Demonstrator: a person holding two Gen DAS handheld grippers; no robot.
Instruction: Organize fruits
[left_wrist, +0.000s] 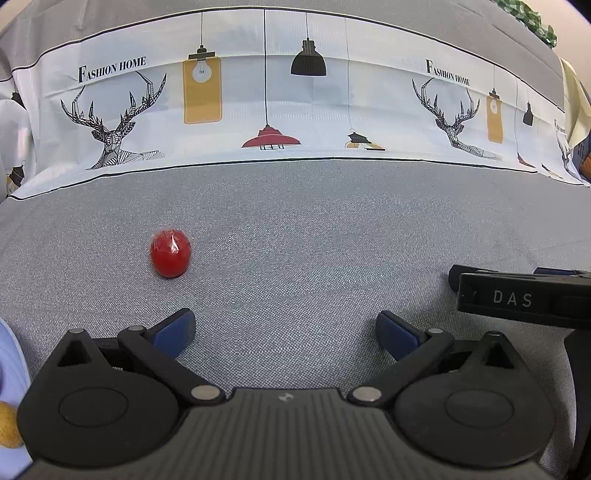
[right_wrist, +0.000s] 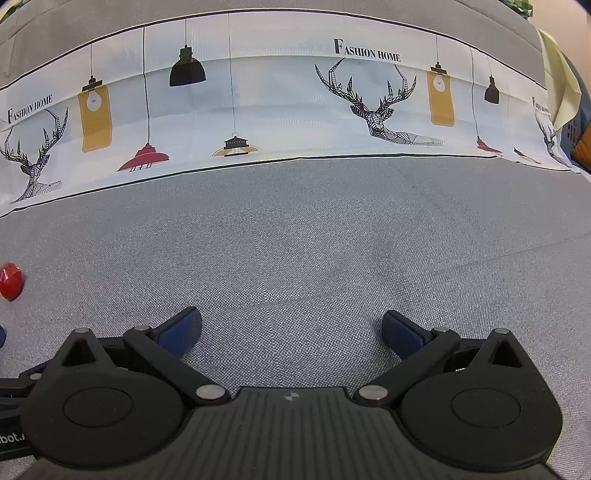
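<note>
A small red fruit (left_wrist: 170, 252), shiny as if wrapped in film, lies on the grey cloth ahead and left of my left gripper (left_wrist: 285, 334), which is open and holds nothing. The same red fruit (right_wrist: 10, 280) shows at the far left edge of the right wrist view. My right gripper (right_wrist: 291, 332) is open over bare cloth, nothing between its blue pads. The right gripper's black body (left_wrist: 524, 301), marked DAS, appears at the right of the left wrist view. A tan round fruit (left_wrist: 9, 424) rests on a pale plate (left_wrist: 13, 365) at the lower left edge.
The grey cloth (right_wrist: 314, 240) covers the table. Behind it hangs a white printed backdrop (left_wrist: 288, 99) with deer and lamps. Yellowish cloth (right_wrist: 561, 85) and an orange object (right_wrist: 583, 147) sit at the far right edge.
</note>
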